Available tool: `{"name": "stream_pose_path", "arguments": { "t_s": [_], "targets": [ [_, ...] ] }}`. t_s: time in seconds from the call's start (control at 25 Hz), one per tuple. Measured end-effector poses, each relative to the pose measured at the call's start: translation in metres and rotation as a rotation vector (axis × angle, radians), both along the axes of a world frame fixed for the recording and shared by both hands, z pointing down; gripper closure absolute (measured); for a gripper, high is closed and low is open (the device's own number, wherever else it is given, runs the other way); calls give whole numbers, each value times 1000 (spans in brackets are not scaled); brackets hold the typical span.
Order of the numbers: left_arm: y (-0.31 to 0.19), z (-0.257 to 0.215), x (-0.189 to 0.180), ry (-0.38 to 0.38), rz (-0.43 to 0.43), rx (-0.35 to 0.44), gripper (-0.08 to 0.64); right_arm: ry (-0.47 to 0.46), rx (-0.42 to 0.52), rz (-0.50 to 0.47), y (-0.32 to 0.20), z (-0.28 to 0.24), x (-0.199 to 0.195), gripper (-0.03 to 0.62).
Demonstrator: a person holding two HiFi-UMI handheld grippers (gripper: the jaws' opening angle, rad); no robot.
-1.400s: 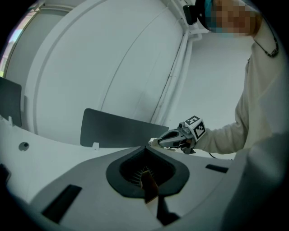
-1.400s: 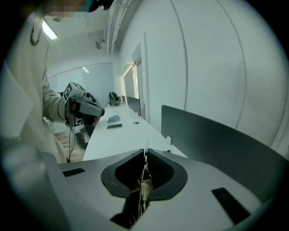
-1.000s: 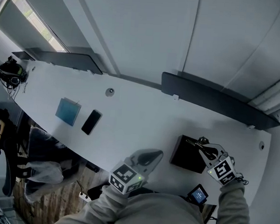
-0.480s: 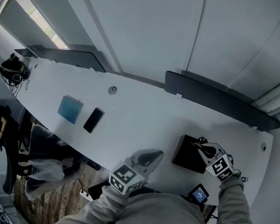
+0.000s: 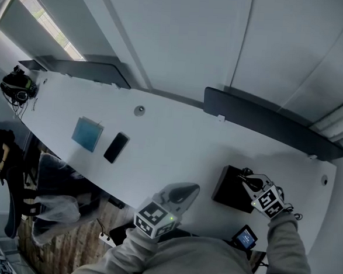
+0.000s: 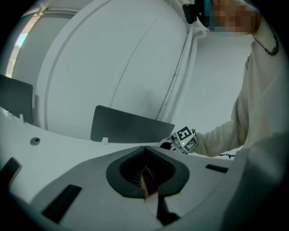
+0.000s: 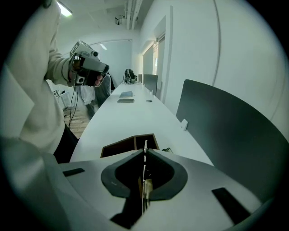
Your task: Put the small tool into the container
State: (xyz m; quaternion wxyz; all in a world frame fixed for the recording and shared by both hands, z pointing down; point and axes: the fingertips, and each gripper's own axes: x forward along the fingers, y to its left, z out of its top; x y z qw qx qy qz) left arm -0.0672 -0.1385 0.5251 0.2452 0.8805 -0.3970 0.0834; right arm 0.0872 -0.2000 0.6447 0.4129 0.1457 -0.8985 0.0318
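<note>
Tool [image 7: 144, 155] sits clamped in right tongs [image 5: 245, 178] over container [image 5: 229, 191] on worktop [image 5: 159, 138] — prob. for drop; left tongs [image 5: 184, 192] closed, empty, held aside.

The person wears loose, pale cream long sleeves [image 5: 125, 254]. The left gripper [image 5: 182, 193] and the right gripper [image 5: 246, 179] are light grey moulded shells. Each has a dark oval recess around slim fingers [image 6: 144, 180] and dark rectangular slots either side. Each carries a white cube [image 5: 153, 218] printed with black square markers, with a small green light. A thin dark cable [image 5: 295, 217] shows by the right cuff.
</note>
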Motion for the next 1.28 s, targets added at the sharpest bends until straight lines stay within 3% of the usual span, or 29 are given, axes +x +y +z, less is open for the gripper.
{"name": "stream_pose_path", "arguments": {
  "t_s": [0.32, 0.88, 1.28],
  "targets": [
    [-2, -7, -3, 7, -8, 14, 557, 154, 43, -93, 12, 22, -3, 549],
    [4, -16, 6, 12, 12, 33, 557, 77, 84, -12, 7, -8, -3, 549],
    [3, -17, 29, -2, 91, 26, 557, -4, 95, 74, 12, -36, 9, 548]
  ]
}}
